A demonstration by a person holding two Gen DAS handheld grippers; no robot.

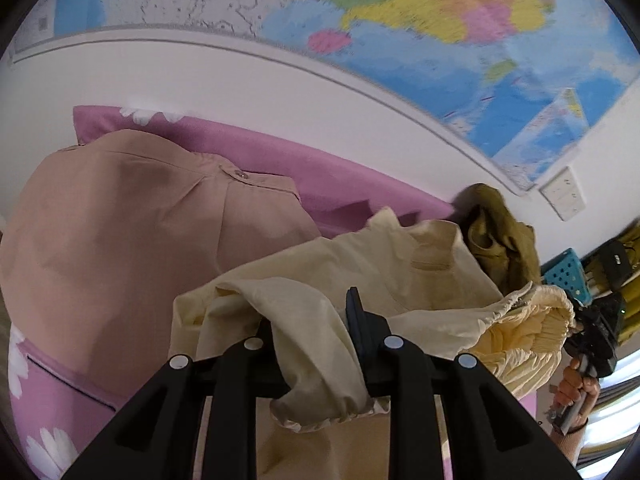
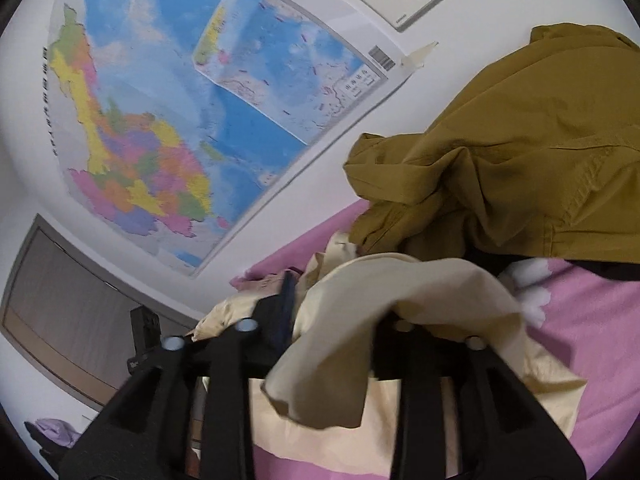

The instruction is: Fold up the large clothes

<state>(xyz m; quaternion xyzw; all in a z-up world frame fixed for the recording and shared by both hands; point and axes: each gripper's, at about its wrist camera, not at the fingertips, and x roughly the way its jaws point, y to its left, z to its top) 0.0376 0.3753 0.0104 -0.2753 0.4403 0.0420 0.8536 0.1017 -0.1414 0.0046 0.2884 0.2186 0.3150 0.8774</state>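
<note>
Left gripper [image 1: 310,316] pinching cream garment [image 1: 360,276], pink bedsheet [image 1: 348,184] bare beyond

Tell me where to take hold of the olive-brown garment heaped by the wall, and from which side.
Grip the olive-brown garment at the loose fold jutting toward the map, at its near left edge. Come from that open side, over the pink bedcover. The rest is bunched against the wall, and the cream garment covers its near foot.

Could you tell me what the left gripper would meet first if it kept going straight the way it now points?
Probably the cream garment that the left gripper already pinches; straight beyond it lies the pink bed cover, though depth is unclear.
</note>
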